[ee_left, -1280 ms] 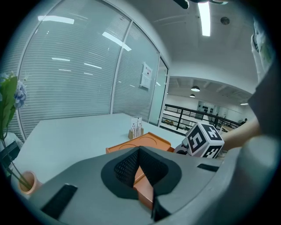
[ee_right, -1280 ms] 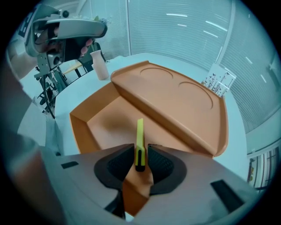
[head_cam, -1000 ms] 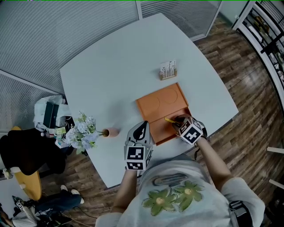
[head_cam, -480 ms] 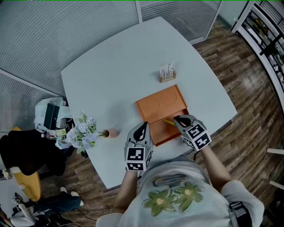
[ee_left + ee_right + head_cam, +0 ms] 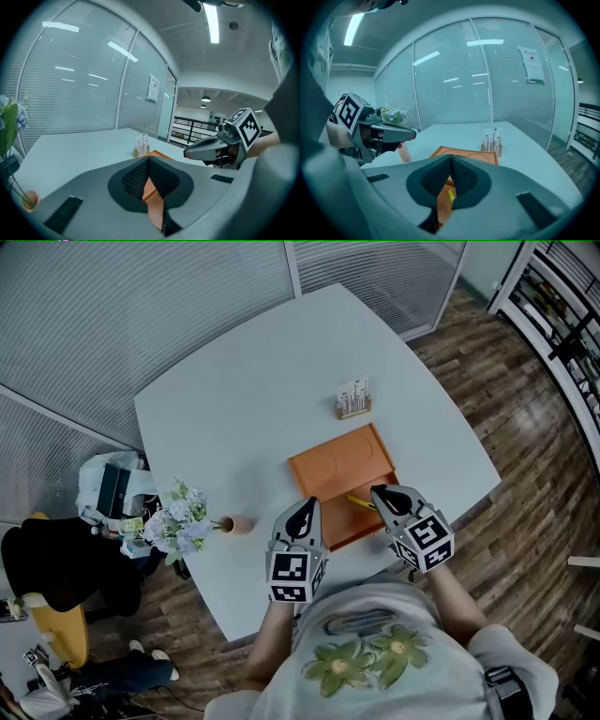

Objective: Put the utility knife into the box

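The orange box (image 5: 328,465) lies open on the white table (image 5: 234,390) in front of me. The yellow utility knife (image 5: 360,502) lies inside it near its right side, and shows below the jaws in the right gripper view (image 5: 451,196). My right gripper (image 5: 379,493) hovers above that side of the box; its jaws have just been closing and now stand shut with nothing between them (image 5: 451,159). My left gripper (image 5: 307,506) hangs over the box's near left corner, its jaws together and empty (image 5: 149,161).
A small wooden stand with cards (image 5: 354,395) sits just beyond the box. A pink vase (image 5: 239,523) with pale flowers (image 5: 176,519) lies at the table's left edge. The table's near edge runs under both grippers.
My right gripper has lifted out of the box and its jaws have closed. The knife stays lying in the box. The left gripper has hardly moved.
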Tool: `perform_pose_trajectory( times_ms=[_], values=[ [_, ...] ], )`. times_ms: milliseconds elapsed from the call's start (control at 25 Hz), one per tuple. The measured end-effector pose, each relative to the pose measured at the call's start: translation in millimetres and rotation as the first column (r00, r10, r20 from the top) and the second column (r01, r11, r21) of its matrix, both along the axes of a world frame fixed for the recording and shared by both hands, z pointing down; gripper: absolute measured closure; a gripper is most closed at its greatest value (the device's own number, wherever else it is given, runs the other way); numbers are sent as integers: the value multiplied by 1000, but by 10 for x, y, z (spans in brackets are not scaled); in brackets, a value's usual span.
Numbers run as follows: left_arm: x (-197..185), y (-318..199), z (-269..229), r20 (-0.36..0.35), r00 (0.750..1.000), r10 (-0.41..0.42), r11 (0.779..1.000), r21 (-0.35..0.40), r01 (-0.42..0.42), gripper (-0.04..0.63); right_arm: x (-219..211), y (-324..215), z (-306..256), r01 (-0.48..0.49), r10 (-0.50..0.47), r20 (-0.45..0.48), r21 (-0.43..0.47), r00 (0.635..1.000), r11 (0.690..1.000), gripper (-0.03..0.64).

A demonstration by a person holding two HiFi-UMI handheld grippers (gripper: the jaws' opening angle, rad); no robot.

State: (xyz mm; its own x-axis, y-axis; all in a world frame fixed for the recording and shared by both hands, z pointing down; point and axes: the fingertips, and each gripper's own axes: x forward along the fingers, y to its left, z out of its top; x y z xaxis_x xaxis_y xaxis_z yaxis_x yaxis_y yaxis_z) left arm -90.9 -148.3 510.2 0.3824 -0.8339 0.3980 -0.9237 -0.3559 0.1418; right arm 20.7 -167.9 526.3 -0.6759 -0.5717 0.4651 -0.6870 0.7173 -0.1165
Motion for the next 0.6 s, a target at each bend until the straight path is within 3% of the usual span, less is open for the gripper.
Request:
perform_pose_trajectory(
  times_ms=[600],
  values=[
    [76,13,-95,4,1000,6,1000,22,-6,592,28,41,-125,-14,13,43,27,999,1000,614]
  ],
)
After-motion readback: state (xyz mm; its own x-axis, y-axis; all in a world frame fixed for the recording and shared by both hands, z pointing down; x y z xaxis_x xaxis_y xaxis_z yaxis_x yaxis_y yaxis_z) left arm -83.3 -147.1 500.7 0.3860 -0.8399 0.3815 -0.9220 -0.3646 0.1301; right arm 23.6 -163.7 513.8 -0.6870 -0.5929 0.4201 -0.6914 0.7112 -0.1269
